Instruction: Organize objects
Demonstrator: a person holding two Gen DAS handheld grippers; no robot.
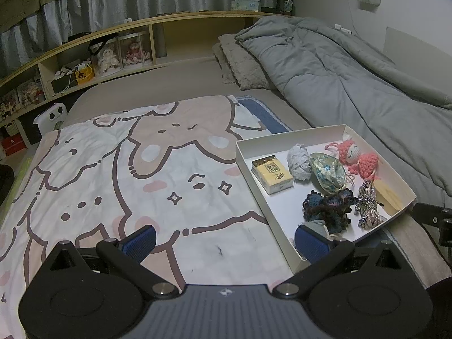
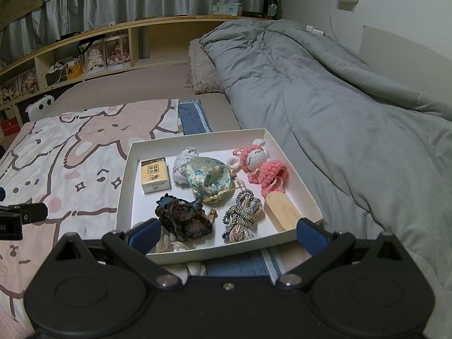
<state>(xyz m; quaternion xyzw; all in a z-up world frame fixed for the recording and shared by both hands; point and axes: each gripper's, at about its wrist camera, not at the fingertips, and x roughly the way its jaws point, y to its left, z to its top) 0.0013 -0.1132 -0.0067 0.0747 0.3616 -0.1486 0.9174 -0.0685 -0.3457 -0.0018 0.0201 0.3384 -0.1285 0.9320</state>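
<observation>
A shallow white box (image 2: 124,180) (image 1: 244,158) lies on the bed. Inside it are a yellow tissue pack (image 2: 155,179) (image 1: 272,173), a grey yarn ball (image 2: 180,166) (image 1: 298,161), a floral brocade pouch (image 2: 209,179) (image 1: 327,173), a pink crochet doll (image 2: 261,168) (image 1: 358,158), a dark crochet piece (image 2: 183,216) (image 1: 329,207), a braided cord bundle (image 2: 241,216) (image 1: 367,204) and a wooden piece (image 2: 282,212) (image 1: 391,195). My right gripper (image 2: 227,233) hangs open over the box's near edge. Over the cartoon blanket (image 1: 113,169), left of the box, my left gripper (image 1: 226,240) is open and holds nothing.
A rumpled grey duvet (image 2: 325,99) fills the right side of the bed, with a fuzzy pillow (image 2: 202,67) behind. A wooden headboard shelf (image 2: 84,56) with dolls and small items runs along the back under grey curtains. A white device (image 1: 50,117) sits at the bed's left edge.
</observation>
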